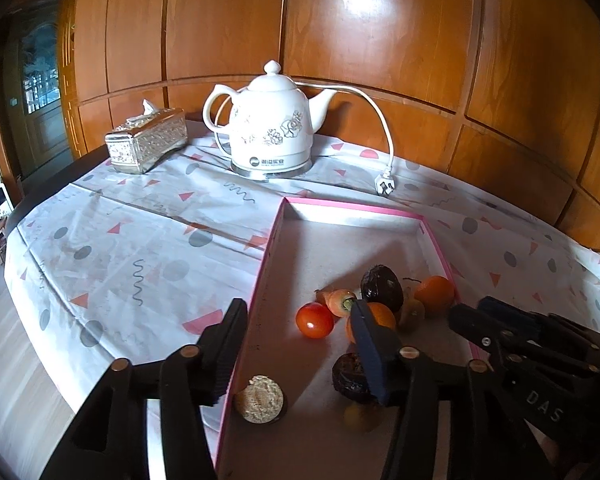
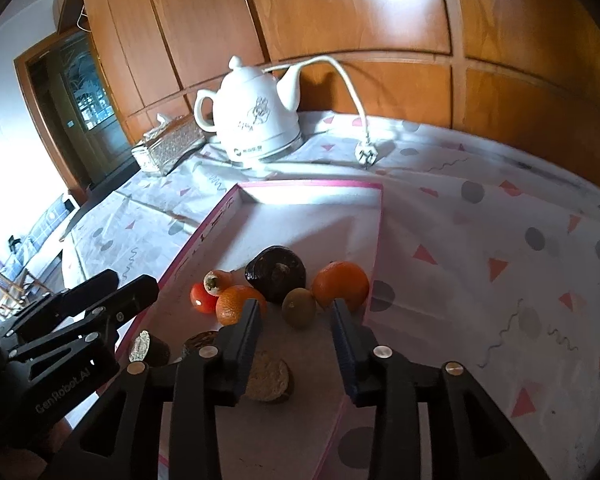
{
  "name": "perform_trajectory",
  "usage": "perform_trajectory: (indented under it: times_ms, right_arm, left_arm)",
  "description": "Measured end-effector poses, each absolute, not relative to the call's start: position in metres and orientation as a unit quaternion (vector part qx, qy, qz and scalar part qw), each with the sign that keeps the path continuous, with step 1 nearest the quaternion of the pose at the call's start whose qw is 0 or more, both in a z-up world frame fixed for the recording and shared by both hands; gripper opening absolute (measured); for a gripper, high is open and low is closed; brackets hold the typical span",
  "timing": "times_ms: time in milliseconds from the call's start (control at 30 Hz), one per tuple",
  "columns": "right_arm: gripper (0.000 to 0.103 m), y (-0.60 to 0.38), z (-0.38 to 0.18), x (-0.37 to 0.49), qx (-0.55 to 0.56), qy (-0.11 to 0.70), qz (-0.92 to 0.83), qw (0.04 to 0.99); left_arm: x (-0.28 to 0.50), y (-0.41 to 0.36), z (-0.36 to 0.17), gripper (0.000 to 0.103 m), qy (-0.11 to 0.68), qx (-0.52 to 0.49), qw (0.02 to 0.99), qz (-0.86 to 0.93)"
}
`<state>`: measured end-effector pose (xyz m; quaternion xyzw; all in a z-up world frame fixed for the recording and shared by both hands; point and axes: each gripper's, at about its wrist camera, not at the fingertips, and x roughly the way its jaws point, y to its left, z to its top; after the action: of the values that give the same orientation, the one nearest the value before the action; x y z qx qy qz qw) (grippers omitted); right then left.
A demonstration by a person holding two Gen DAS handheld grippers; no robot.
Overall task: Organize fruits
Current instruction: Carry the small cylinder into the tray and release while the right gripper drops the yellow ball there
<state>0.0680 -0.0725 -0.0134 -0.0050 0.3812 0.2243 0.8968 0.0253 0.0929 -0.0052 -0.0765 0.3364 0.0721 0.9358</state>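
The fruits sit in a flat white box with a pink rim (image 1: pixel 342 204) on the table. In the right wrist view, a big dark fruit (image 2: pixel 276 274) is in the middle of the bunch. An orange (image 2: pixel 341 285) is on its right, near the box wall. A small brown-green fruit (image 2: pixel 299 307) lies between them, a bit closer to the camera. A second orange (image 2: pixel 236 303) is on the dark fruit's left. Next to that is a red tomato (image 2: pixel 202 298), with a small orange fruit with a dry stem end (image 2: pixel 217 281) touching it. Closer to the camera lie round dark pieces with pale rough tops (image 2: pixel 269 376); I cannot tell what they are. The right gripper (image 2: pixel 296 344) is open wide over the box, and nothing is between its fingers. The left gripper (image 1: pixel 296 344) is open too. One of its fingers (image 1: pixel 226 344) is over the pink rim and the other is over the fruits. It holds nothing. "GenRobot.AI" is written on the left gripper in the right wrist view, and "DAS" shows on the right gripper in the left wrist view. The tablecloth (image 1: pixel 140 248) is white with pink triangles, gray dots and squiggles. Behind the box stands a white kettle (image 1: pixel 274 120) with flowers and a small logo that I cannot read. Its white plug (image 1: pixel 385 186) lies on the cloth. A shiny tissue box (image 1: pixel 146 144) is to the kettle's left. Brown wood panels (image 1: pixel 380 40) are behind it all.
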Motion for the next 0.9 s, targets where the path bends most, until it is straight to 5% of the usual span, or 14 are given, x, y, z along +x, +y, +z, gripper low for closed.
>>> perform_trajectory:
  times_ms: [633, 900]
  right_arm:
    - [0.037, -0.086, -0.013, 0.021, -0.036, 0.349, 0.147, 0.925]
    - [0.037, -0.081, -0.013, 0.014, -0.049, 0.344, 0.153, 0.925]
  left_arm:
    - [-0.007, 0.084, 0.002, 0.103, 0.313, -0.073, 0.942, 0.097]
    - [-0.012, 0.085, 0.007, 0.103, 0.307, -0.077, 0.944, 0.096]
